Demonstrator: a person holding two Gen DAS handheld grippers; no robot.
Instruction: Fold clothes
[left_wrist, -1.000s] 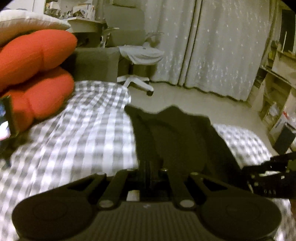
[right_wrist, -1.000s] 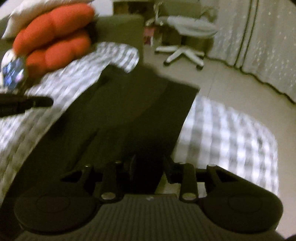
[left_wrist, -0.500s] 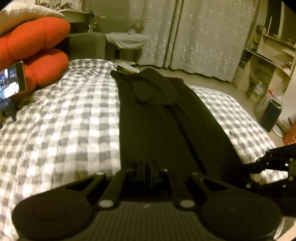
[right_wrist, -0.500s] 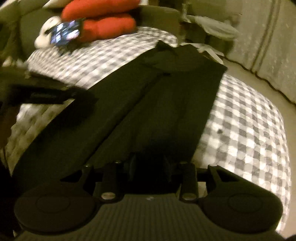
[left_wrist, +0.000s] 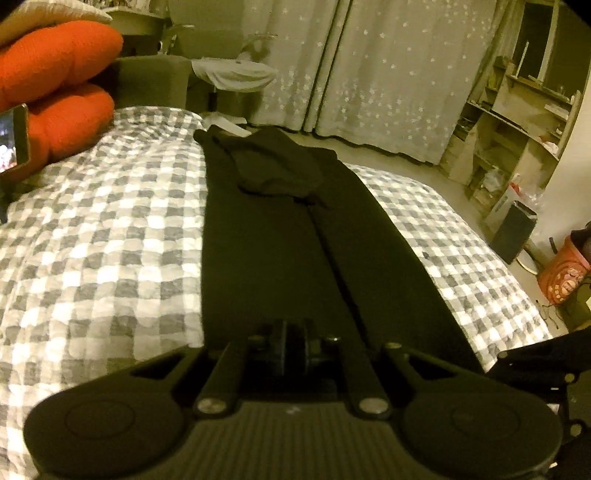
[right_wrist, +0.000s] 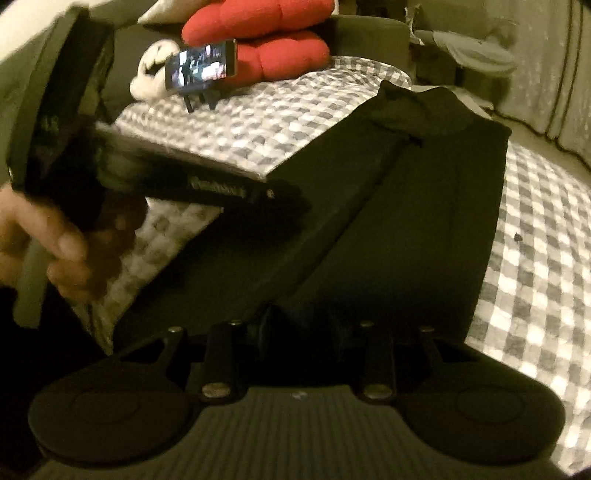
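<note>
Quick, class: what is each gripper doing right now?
Left gripper: pinching the black garment at its near edge, jaws opening.
Right gripper: closed on the same garment.

Pale lettering runs along the side of the black handheld left gripper (right_wrist: 280, 197), too blurred to read; the lit phone screen (right_wrist: 201, 68) on its stand, far left, shows no legible text

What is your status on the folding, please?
Left gripper opening, fingers near together on black garment near edge. Right gripper at same edge, grip unclear. Garment laid out long on checked bedcover. Nothing lying on it.
</note>
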